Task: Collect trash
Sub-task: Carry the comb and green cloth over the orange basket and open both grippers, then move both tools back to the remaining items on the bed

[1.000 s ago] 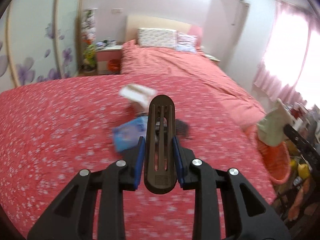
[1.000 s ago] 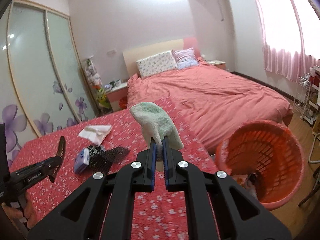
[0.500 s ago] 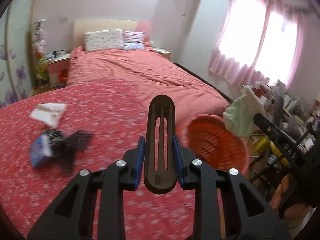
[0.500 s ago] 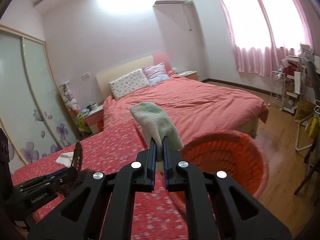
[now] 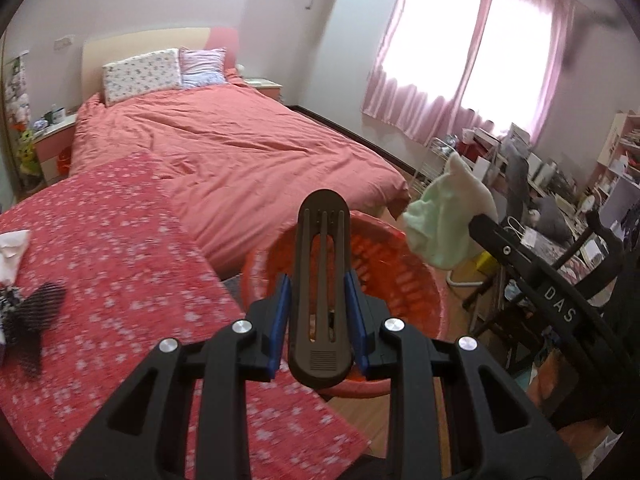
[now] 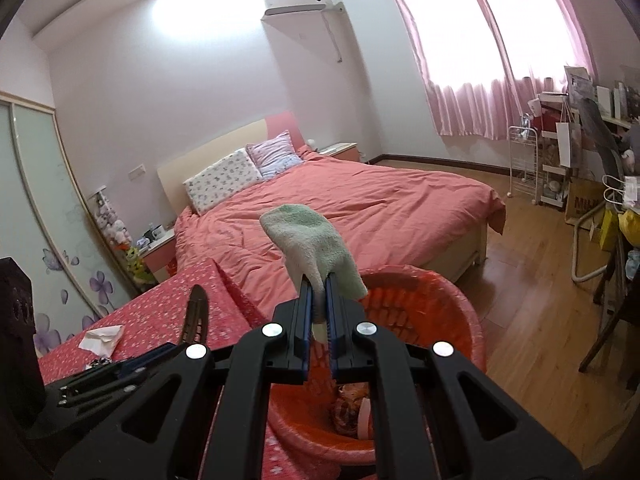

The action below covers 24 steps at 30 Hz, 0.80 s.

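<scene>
Where lettered, "DAS" on right claw

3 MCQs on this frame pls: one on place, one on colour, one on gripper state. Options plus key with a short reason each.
1. Where is the crumpled white tissue?
A. on the red flowered cover
B. inside the basket
C. on the wooden floor

2. What colour is the round plastic basket?
A. blue
B. orange-red
C. white

3. What is the right gripper doing?
A. standing open and empty
B. clamping a black slotted plastic piece
C. clamping a pale green fuzzy cloth

Key:
1 A: the tissue lies on the red flowered cover, far from the basket.
2 B: its rim and ribbed wall are orange-red in both views.
3 C: the pale green fuzzy cloth sticks up from between its blue pads; the black slotted plastic piece is in the left gripper.
</scene>
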Motion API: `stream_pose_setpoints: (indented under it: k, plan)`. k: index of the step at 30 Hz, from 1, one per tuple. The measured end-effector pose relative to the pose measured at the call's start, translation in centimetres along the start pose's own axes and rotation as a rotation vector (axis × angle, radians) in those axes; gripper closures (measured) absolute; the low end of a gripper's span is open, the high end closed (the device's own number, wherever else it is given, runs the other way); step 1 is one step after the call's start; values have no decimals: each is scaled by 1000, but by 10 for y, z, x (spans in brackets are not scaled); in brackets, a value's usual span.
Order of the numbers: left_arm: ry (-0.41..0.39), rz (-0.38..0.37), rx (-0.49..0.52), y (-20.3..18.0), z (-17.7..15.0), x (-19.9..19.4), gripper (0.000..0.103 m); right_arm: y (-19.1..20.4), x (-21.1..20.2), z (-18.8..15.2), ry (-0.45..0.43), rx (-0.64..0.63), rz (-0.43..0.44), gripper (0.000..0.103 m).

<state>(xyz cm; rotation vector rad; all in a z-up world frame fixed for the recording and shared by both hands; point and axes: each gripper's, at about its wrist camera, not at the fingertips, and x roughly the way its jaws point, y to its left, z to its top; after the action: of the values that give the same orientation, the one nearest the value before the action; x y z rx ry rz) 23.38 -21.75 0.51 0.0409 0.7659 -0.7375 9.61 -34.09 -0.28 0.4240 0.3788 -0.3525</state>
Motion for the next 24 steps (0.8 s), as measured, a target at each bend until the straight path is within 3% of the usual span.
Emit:
stream_pose_setpoints:
  k: [13,15,17,19,22,24]
  plan:
    - [90,-22,24,-19,-4,70,75,-26,23,-5,58,46,-33,96]
    - [100,-18,26,-17,-6,76,67,-31,28,-6,80,60,-24,93]
    - [111,-2,24,-13,-10,81,60,-36,31,-8,104,74,-22,84]
    - [121,20,11,-5,-13,83,59,-39,33,-10,118,88,-27,75]
    - [117,58,11,7,-16,77,56,-38,30,-14,120,82,-45,65]
    - [107,97,19,16,-20,69,48,-34,27,-14,116,65,-60,61]
